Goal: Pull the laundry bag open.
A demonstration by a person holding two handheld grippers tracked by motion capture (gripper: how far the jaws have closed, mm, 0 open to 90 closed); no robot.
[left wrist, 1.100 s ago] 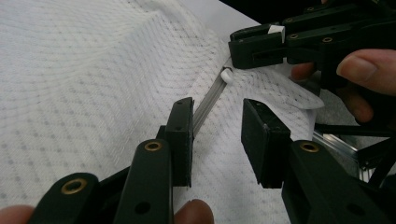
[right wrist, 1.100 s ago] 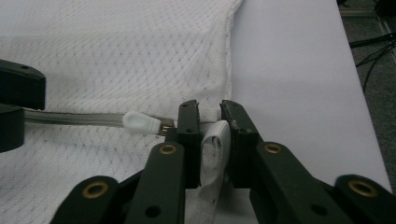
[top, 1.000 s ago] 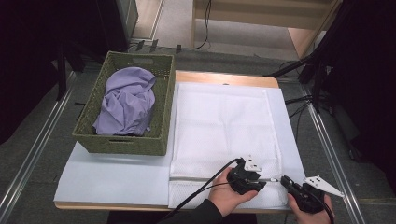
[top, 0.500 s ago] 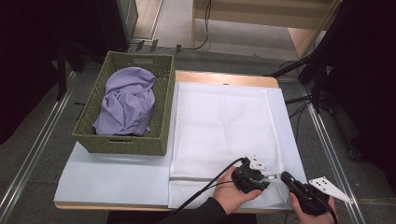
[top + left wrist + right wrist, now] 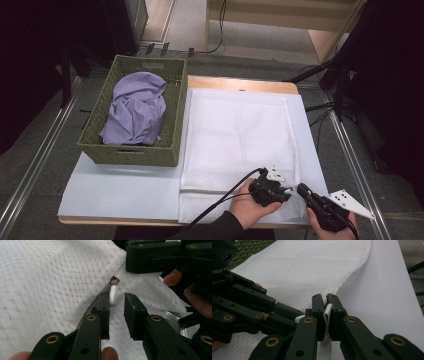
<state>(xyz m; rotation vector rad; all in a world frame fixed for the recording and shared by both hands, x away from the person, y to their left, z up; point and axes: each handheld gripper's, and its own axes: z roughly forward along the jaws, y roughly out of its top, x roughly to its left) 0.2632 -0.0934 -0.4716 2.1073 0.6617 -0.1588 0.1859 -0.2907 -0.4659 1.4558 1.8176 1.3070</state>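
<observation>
Inside green basket (image 5: 165, 152), crumpled lilac cloth (image 5: 135, 112)

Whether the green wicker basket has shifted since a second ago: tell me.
No. The green wicker basket keeps its place beside the table's wooden far edge.

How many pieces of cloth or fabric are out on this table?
2: a crumpled lilac garment in the green woven basket at left, and a flat white mesh laundry bag spread beside it on the right. More could be hidden under the garment.
</observation>
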